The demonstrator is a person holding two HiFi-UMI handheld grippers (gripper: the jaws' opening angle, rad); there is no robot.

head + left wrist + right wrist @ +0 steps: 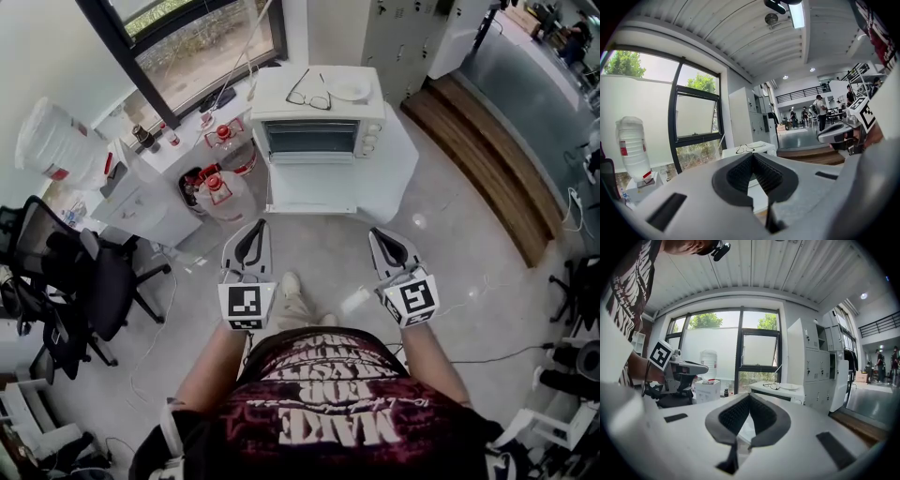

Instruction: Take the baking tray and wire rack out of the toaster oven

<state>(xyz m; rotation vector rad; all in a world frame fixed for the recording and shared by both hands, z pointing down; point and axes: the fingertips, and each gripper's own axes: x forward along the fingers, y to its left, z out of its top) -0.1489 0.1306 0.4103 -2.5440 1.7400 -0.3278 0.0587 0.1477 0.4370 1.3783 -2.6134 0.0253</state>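
The left tongs (255, 231) and right tongs (378, 236) are both clenched on nothing, side by side over the floor (469, 281). Far beyond them the toaster oven (319, 120) stands on a white surface (401, 159), its door (311, 187) dropped open. What lies inside is too dim to tell. Glasses (309, 97) and a plate (349, 89) lie on top.

Oven (319, 112) white; bottles (225, 192) left of oven red-capped; chair (94, 281) black; left gripper (260, 225), right gripper (376, 232) pale grey, black-padded.

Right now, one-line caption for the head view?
Person facing open toaster oven, left gripper and right gripper held short of it, jaws shut, empty.
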